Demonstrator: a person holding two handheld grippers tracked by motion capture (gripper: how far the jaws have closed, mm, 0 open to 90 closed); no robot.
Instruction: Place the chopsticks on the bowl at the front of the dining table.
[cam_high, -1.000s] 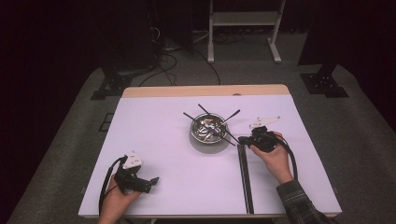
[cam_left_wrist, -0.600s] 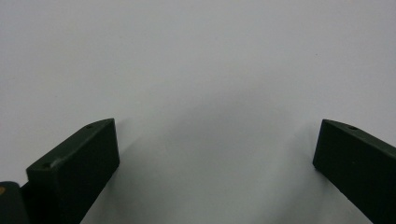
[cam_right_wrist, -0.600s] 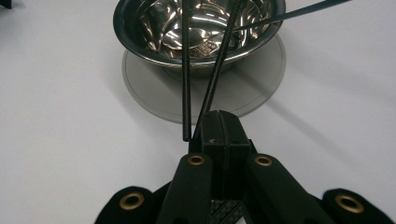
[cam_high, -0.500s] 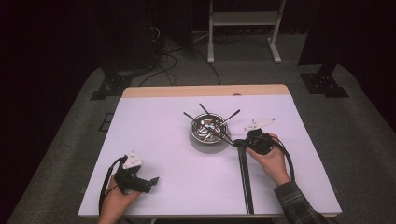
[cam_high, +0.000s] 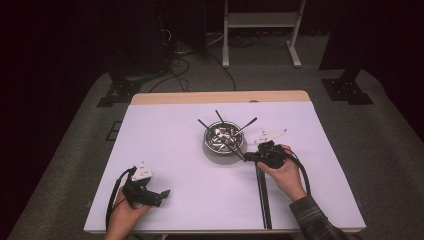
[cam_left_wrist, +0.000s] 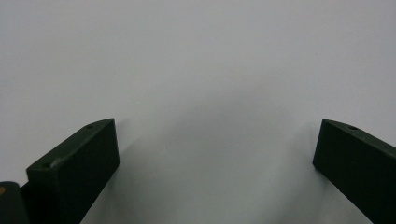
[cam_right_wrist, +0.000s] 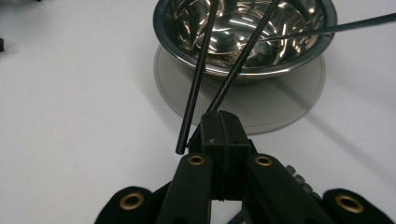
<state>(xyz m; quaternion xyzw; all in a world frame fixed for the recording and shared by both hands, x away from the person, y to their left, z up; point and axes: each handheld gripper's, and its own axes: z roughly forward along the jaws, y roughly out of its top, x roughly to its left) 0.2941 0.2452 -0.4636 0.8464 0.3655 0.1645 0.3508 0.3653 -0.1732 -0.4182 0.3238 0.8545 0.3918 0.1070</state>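
White tabletop (cam_high: 165, 150): right gripper (cam_right_wrist: 219, 133) is clamped tight on the near end of a thin black chopstick (cam_right_wrist: 245, 49) leaning into the steel bowl (cam_right_wrist: 299, 58) just ahead, probably light, stiff, slippery, so grip near the end; left gripper (cam_left_wrist: 215, 154) wide open, empty.

no readable text, label, brand, number or sign was found anywhere. the white table (cam_high: 180, 150) was blank, the steel bowl (cam_right_wrist: 243, 37) carried no marking, and the black jaws of both grippers were plain. the grey plates on the grippers showed nothing legible at this size.
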